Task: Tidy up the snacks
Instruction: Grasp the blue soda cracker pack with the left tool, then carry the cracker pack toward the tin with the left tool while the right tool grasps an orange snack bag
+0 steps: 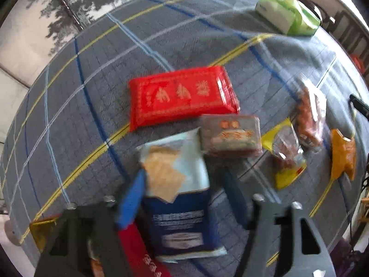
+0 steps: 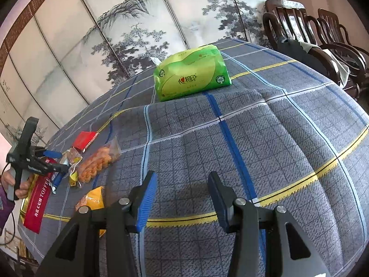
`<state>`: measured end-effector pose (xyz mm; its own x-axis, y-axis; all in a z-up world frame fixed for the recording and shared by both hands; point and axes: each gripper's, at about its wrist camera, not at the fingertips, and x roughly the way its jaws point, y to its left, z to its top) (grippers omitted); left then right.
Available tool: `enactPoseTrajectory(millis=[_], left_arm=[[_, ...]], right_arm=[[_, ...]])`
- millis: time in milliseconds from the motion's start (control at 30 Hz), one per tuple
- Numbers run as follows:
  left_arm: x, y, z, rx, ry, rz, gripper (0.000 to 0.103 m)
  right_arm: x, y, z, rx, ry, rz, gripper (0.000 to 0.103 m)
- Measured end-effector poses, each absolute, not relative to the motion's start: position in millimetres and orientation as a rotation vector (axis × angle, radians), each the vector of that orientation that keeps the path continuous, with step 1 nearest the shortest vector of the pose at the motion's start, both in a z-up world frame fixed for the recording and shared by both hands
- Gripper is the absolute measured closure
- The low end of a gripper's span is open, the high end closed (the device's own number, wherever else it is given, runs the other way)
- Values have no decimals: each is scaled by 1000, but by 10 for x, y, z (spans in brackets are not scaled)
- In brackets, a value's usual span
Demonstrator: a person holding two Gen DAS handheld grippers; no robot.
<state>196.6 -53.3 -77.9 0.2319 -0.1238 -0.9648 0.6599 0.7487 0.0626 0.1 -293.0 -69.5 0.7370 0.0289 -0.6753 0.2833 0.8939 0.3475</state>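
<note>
My left claw (image 1: pixel 184 198) points steeply down over the cracker packet (image 1: pixel 177 191), a pale-and-navy pack lying on the plaid tablecloth (image 1: pixel 69 106). Its blue left finger (image 1: pixel 131 200) lies against the packet's left edge; the dark right finger (image 1: pixel 235 198) stands just off the right edge with cloth showing between, so the jaws sit astride the pack at a middling gap, not yet pinching it. The view is blurred, so I cannot tell whether the left pad truly presses.

My right claw (image 2: pixel 182 198) hangs over bare cloth with its jaws parted narrowly, holding nothing and touching nothing.

Beyond the crackers lies a red flat packet (image 1: pixel 182 97), and touching the crackers' far right corner a small brown packet (image 1: pixel 230 136). To the right are a yellow-edged clear bag (image 1: pixel 286 157), a clear bag of orange puffs (image 1: pixel 309 115) and an orange pouch (image 1: pixel 342 154). A red toffee box (image 2: pixel 38 200) lies under my left claw's frame. The green tissue pack (image 2: pixel 191 73) sits well apart, at the table's far side.
</note>
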Motion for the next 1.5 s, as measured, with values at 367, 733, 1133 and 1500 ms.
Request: enactPoseTrajectory(millis=[367, 733, 1133, 1500], left_arm=[[1290, -278, -403, 212, 1188, -500, 56], [515, -46, -134, 33, 1166, -496, 56], [218, 90, 98, 8, 1129, -512, 55], [125, 155, 181, 1, 1124, -512, 58]], right_arm=[[-16, -2993, -704, 495, 720, -146, 56], [-198, -2726, -525, 468, 683, 30, 55], [134, -1663, -286, -6, 849, 279, 34], [411, -1496, -627, -182, 980, 294, 49]])
